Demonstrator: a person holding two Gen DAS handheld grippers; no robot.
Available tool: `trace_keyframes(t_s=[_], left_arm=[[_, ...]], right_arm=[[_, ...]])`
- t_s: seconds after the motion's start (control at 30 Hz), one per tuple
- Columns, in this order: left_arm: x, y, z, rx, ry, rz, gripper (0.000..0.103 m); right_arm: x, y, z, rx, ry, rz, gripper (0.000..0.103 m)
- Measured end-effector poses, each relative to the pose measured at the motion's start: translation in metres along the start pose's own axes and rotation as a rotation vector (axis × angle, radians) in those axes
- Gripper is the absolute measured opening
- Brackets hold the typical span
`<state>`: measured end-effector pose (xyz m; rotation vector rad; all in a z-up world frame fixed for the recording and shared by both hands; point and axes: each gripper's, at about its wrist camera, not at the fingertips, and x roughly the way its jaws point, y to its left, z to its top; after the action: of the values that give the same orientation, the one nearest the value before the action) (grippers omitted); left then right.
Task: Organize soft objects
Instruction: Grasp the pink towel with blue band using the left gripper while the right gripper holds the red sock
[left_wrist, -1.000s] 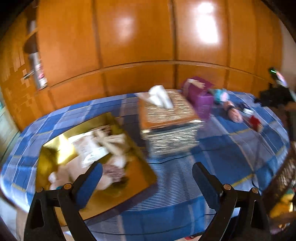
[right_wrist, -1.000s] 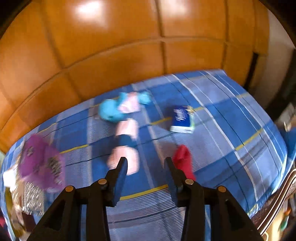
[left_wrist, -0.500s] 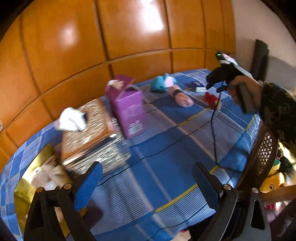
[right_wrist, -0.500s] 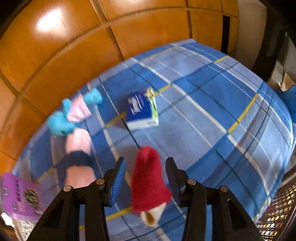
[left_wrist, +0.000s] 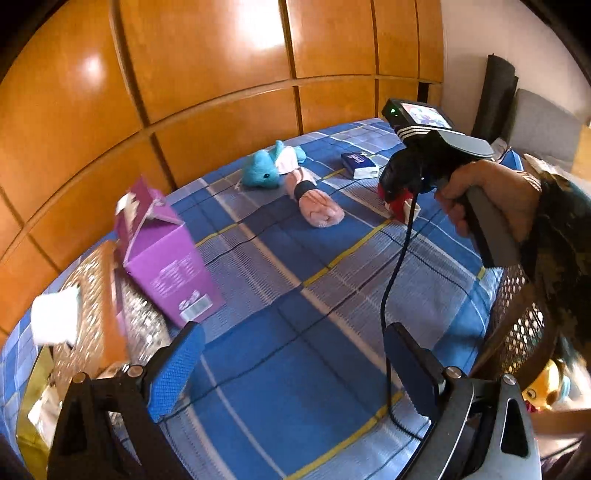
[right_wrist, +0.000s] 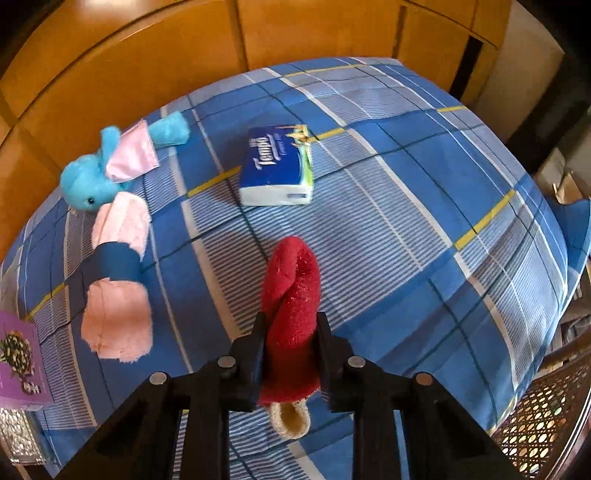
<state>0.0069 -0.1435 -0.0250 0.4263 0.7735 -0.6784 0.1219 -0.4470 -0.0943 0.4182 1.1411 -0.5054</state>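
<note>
So far we've only clamped our right gripper (right_wrist: 290, 345) on the red sock (right_wrist: 291, 295); left gripper (left_wrist: 291, 369) gapes empty, dolphin (right_wrist: 92, 184) and pink roll (right_wrist: 118, 280) remain

Right gripper (right_wrist: 290, 354): its 2 jaws are pressing flat against both sides of a red sock (right_wrist: 291, 314), low over the bed. The right hand (left_wrist: 491, 199) is wrapping its handle. Left gripper (left_wrist: 295, 369): its 2 jaws are standing wide apart, holding nothing.
</note>
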Motion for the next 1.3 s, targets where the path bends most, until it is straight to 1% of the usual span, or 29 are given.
trace_keyframes(t_s=[0.03,0.13,0.23,0.37,0.47,0.6,0.77,0.87,0.93,1.0,1.07,1.13,1.17,1.23,1.27,1.3], left_arm=[[0.007,-0.001,0.005,-0.001,0.013,-0.002,0.098],[0.027,-0.001,0.017,-0.008,0.058,0.001,0.098],[0.052,-0.001,0.029,-0.006,0.109,0.003,0.093],[0.081,0.004,0.048,-0.079,0.157,-0.038,0.092],[0.097,0.005,0.063,-0.115,0.167,-0.06,0.092],[0.122,0.005,0.088,-0.155,0.151,-0.054,0.091],[0.159,0.005,0.117,-0.204,0.146,-0.051,0.085],[0.18,0.007,0.13,-0.221,0.146,-0.044,0.082],[0.196,0.007,0.138,-0.234,0.158,-0.044,0.078],[0.21,0.007,0.145,-0.244,0.174,-0.045,0.072],[0.224,0.006,0.15,-0.252,0.19,-0.047,0.069],[0.24,0.006,0.15,-0.268,0.229,-0.047,0.061],[0.247,0.006,0.148,-0.262,0.242,-0.046,0.062],[0.244,-0.003,0.147,-0.19,0.221,-0.024,0.063],[0.242,-0.005,0.144,-0.165,0.211,-0.034,0.059],[0.239,-0.005,0.142,-0.159,0.204,-0.049,0.046]], right_arm=[[0.003,0.0,0.0,0.008,0.024,0.012,0.024],[0.004,0.0,0.001,0.01,0.028,0.016,0.026],[0.005,-0.001,0.0,0.016,0.032,0.018,0.026],[0.005,-0.005,0.001,0.047,0.036,0.042,0.026],[0.004,-0.006,0.001,0.049,0.036,0.045,0.026],[0.006,-0.006,0.001,0.056,0.036,0.049,0.026],[0.005,-0.007,0.001,0.059,0.038,0.053,0.027],[0.004,-0.006,0.001,0.055,0.038,0.053,0.029],[0.004,-0.005,0.001,0.05,0.037,0.05,0.03],[0.005,-0.003,0.002,0.045,0.036,0.045,0.03],[0.005,-0.004,0.002,0.044,0.036,0.045,0.03],[0.006,-0.004,0.002,0.036,0.036,0.041,0.03],[0.006,-0.003,0.002,0.026,0.037,0.034,0.031],[0.006,0.0,0.002,0.011,0.034,0.02,0.031],[0.006,0.0,0.002,0.004,0.035,0.015,0.031],[0.006,0.0,0.002,0.0,0.035,0.013,0.031]])
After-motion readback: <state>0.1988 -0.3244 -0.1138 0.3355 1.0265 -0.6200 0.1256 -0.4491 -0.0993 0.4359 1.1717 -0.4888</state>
